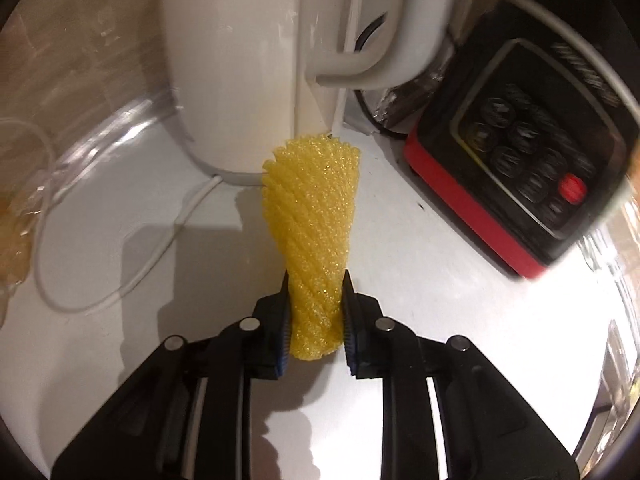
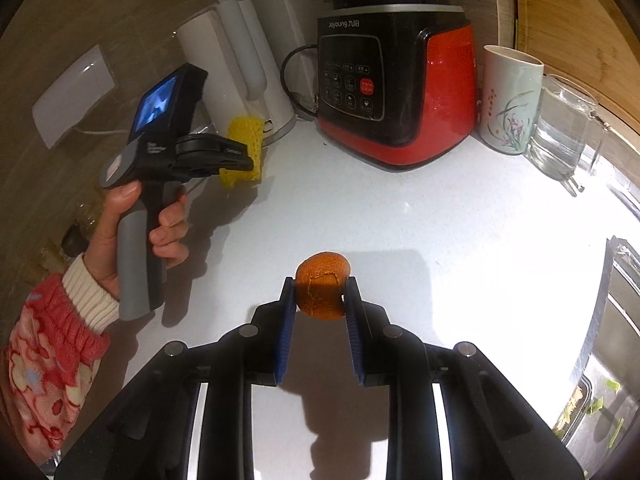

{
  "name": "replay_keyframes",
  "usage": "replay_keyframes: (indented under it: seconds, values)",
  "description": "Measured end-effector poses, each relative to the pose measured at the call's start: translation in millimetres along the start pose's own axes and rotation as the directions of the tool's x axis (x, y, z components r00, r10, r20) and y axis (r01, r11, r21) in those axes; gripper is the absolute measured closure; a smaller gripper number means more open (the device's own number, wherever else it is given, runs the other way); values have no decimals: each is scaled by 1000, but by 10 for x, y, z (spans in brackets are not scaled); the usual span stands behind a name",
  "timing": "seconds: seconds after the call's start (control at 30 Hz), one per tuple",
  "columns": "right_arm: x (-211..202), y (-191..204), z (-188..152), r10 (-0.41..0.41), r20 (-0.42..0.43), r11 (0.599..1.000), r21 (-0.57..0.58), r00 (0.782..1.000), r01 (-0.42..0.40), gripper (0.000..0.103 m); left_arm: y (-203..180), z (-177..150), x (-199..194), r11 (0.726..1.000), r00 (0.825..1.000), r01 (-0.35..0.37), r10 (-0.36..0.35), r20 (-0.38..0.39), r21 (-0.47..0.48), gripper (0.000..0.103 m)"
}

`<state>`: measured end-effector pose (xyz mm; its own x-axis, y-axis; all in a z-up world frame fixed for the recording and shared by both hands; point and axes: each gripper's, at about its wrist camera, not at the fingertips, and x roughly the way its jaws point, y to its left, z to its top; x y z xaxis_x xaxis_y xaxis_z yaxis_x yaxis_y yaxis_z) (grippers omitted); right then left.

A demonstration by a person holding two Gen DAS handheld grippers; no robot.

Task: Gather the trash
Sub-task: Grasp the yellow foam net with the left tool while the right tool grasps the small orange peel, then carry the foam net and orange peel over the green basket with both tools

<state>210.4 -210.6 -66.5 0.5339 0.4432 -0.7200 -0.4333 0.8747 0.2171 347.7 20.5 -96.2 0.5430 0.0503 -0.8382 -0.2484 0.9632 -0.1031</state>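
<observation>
Already the left gripper [image 1: 314, 312] pinches the yellow foam net [image 1: 312, 216], apparently lengthwise toward the white kettle [image 1: 236, 60]; the right gripper [image 2: 320, 300] clamps orange peel [image 2: 323, 286].

Kettle [image 2: 240, 72], blender [image 2: 396, 92], mug [image 2: 510, 100] and glass [image 2: 564, 128] crowd the counter's [image 2: 400, 220] back edge, a cord [image 1: 120, 280] trailing left; its middle lies open.

My left gripper [image 1: 316, 312] has its jaws pressed on the lower end of a yellow foam net sleeve [image 1: 314, 224], squeezing it narrow there. The sleeve fans out wider toward a white kettle [image 1: 240, 72] standing at the back of the white bench [image 1: 440, 280]. A white cord [image 1: 120, 272] loops left of it. A red-and-black appliance [image 1: 532, 168] sits toward the right edge.
</observation>
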Motion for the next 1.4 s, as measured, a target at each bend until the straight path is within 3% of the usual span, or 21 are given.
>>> replay_keyframes:
  seconds: [0.23, 0.7, 0.87, 1.1, 1.4]
  values:
    - [-558, 124, -433, 17, 5, 999, -37, 1000, -17, 78, -37, -718, -946, 999, 998, 30, -31, 50, 21, 82]
    - [-1910, 388, -1768, 58, -26, 991, -117, 998, -60, 76, -279, -2676, -2740, 999, 997, 7, -10, 70, 41, 82]
    - [-2214, 471, -2289, 74, -57, 987, -141, 996, -81, 76, -350, -3308, -2993, 998, 999, 6, -8, 36, 57, 81]
    - [-2415, 507, -2777, 77, -97, 985, -143, 992, -91, 76, -430, -4022, -2941, 997, 997, 32, -27, -66, 69, 81]
    - [-2472, 454, -3002, 59, -118, 991, -115, 991, -73, 76, -519, -4387, -2741, 995, 992, 42, -30, -127, 93, 81]
